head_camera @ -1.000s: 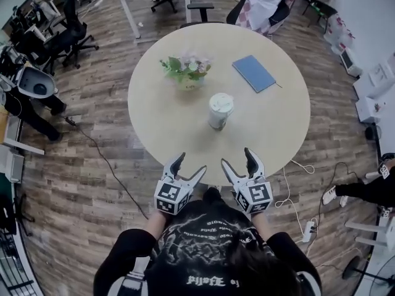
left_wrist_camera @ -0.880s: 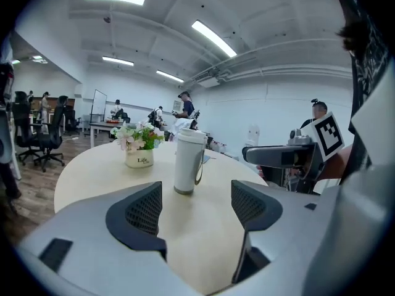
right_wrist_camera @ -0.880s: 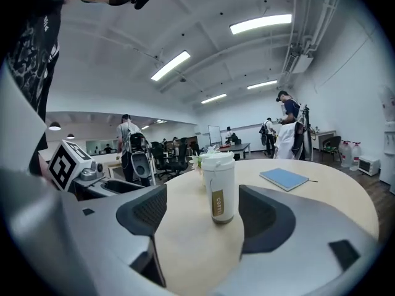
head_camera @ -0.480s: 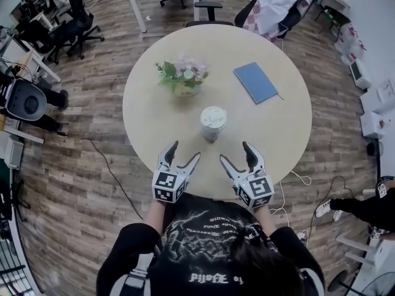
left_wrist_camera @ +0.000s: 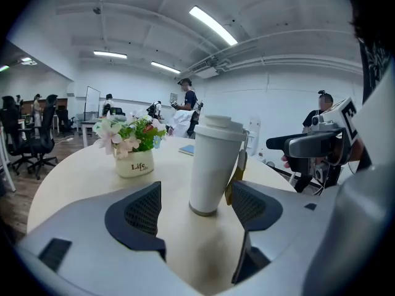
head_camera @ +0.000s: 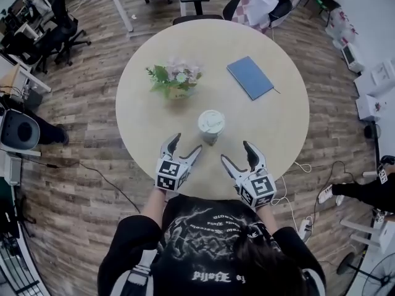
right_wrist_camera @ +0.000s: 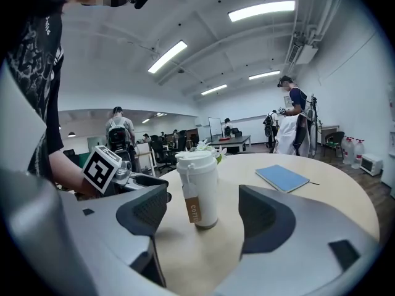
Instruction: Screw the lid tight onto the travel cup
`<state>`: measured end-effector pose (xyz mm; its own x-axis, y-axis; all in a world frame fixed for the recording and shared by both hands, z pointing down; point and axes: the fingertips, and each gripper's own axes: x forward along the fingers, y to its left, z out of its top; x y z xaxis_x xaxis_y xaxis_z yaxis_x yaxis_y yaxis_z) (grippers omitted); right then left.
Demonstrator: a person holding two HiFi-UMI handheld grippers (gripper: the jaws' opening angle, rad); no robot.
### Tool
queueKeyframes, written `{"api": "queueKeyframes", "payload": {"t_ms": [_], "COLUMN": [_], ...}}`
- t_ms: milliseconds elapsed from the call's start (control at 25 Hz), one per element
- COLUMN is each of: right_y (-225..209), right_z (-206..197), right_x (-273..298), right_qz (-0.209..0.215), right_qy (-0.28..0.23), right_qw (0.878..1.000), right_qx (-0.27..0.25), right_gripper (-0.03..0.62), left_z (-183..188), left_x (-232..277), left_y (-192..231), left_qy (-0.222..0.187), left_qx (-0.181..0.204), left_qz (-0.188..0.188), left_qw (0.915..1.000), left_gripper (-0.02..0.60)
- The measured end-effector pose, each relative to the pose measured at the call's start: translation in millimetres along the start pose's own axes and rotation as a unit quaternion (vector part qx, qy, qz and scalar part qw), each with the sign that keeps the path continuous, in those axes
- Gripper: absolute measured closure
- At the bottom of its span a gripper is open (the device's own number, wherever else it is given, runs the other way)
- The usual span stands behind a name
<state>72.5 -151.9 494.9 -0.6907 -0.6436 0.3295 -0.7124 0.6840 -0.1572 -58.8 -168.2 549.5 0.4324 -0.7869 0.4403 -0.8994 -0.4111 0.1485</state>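
A white travel cup (head_camera: 211,127) stands upright on the round beige table (head_camera: 278,122) with its white lid (head_camera: 211,120) on top; a brown tag hangs from it. In the left gripper view the cup (left_wrist_camera: 213,165) stands just beyond the open jaws. In the right gripper view the cup (right_wrist_camera: 199,189) is also ahead of the open jaws. My left gripper (head_camera: 186,148) is at the cup's near left, empty. My right gripper (head_camera: 237,154) is at its near right, empty. Neither touches the cup.
A small pot of flowers (head_camera: 173,82) sits at the table's left, a blue notebook (head_camera: 250,78) at the far right. Office chairs, desks and people stand around the room. A cable (head_camera: 105,180) lies on the wooden floor at the left.
Both grippers have moved forward over the table edge toward the cup, the left one more. Their jaws stay open alike. The cup has not moved on the table.
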Motion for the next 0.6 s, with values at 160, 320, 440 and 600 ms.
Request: {"api": "queueKeyframes", "payload": {"t_ms": [160,320,440,600], "right_y": [-1,-1,-4,-11], "right_z": [-11,-19,-18,-18], "right_x": [2,4,10,17], "right_qz": [0.007,0.008,0.008,0.003], "right_qy": [0.022,0.037,0.040,0.047], "right_qw": [1.000,0.999,0.999,0.999], "right_qx": [0.002,0.015,0.020,0.022], "right_gripper": [0.243,0.243,0.243,0.243], "left_z": [-5,0,3,5], "left_x": [28,50,57,67], "left_y": [2,0,-6,-19], "left_qy": [0.021,0.030,0.035,0.037], "left_qx": [0.042,0.069,0.093,0.109], "left_qz": [-0.045,-0.094,-0.141,-0.185], "left_qw": [0.9979,0.9927,0.9850,0.9760], "left_gripper": [0.212,0.202,0.189,0.189]}}
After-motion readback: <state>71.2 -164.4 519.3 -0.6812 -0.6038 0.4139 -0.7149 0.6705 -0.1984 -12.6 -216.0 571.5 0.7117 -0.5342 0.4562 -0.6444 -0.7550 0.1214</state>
